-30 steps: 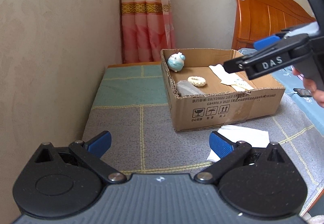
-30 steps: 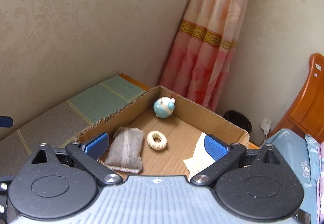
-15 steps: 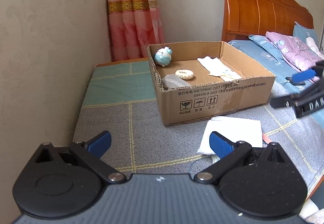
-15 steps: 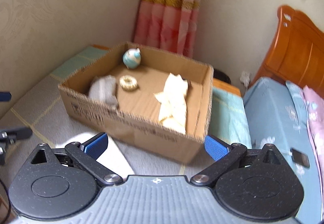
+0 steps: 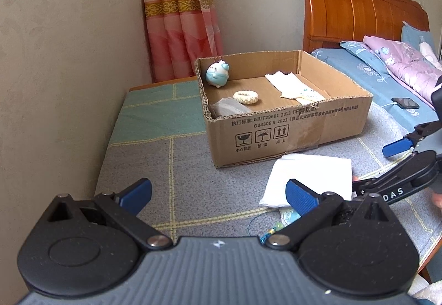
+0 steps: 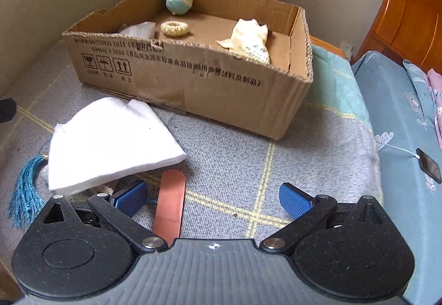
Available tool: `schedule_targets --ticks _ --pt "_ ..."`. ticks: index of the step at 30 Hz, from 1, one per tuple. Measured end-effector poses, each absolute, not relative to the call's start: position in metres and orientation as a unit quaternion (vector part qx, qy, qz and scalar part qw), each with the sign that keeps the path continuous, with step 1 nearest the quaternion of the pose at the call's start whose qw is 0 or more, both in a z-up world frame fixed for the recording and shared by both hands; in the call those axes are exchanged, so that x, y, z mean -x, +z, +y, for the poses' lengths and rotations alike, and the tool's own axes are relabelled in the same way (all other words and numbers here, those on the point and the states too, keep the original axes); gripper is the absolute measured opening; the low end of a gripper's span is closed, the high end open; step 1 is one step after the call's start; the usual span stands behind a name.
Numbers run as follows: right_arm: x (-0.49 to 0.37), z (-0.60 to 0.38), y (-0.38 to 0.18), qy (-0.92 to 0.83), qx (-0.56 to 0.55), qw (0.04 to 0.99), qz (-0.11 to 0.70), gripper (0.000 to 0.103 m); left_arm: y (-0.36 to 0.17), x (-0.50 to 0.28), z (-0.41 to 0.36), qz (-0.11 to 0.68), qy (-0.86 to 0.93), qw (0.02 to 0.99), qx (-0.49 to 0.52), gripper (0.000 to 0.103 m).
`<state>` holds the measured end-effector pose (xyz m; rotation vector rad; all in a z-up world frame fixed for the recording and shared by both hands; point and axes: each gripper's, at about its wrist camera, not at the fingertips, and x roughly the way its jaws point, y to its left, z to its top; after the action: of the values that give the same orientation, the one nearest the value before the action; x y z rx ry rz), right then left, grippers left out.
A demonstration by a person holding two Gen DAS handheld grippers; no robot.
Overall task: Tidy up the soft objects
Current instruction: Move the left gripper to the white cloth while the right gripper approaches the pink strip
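Note:
A cardboard box point(image 5: 292, 134) point(image 6: 193, 78) stands on the grey patterned table cover. Inside lie a blue-white plush toy point(image 5: 217, 75) point(image 6: 179, 1), a cream knitted ring point(image 5: 246, 97) point(image 6: 174, 28), a grey cloth point(image 5: 229, 109) point(image 6: 139, 29) and a cream cloth point(image 5: 295, 87) point(image 6: 250, 38). A folded white cloth point(image 5: 309, 178) point(image 6: 110, 139) lies in front of the box. My left gripper point(image 5: 218, 196) hovers open, low over the cover. My right gripper point(image 6: 212, 198) point(image 5: 397, 164) is open just right of the white cloth, with a copper-coloured strip point(image 6: 170, 205) between its fingers, untouched.
A blue tassel point(image 6: 26, 189) on a cord lies partly under the white cloth. A bed with blue bedding point(image 5: 364, 76), a phone point(image 5: 406, 103) point(image 6: 428, 165) and a wooden headboard point(image 5: 359, 9) stands on the right. The wall point(image 5: 60, 56) and a pink curtain point(image 5: 179, 12) close the left and back.
My right gripper has drawn back out of the box and come down over the cover beside the white cloth. The left gripper shifted slightly back and left.

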<state>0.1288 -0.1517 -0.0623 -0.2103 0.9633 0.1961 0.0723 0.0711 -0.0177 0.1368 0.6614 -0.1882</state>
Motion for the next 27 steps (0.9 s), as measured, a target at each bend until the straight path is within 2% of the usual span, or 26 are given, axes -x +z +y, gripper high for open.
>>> schedule_targets --ticks 17,27 --pt "-0.112 -0.206 -0.065 0.026 0.059 0.888 0.455 0.103 -0.019 -0.072 0.050 0.330 -0.117 0.932 -0.089 0.102" --pt "-0.098 -0.191 -0.065 0.058 0.049 0.882 0.465 0.103 -0.022 -0.074 0.020 0.325 -0.159 0.923 -0.130 0.102"
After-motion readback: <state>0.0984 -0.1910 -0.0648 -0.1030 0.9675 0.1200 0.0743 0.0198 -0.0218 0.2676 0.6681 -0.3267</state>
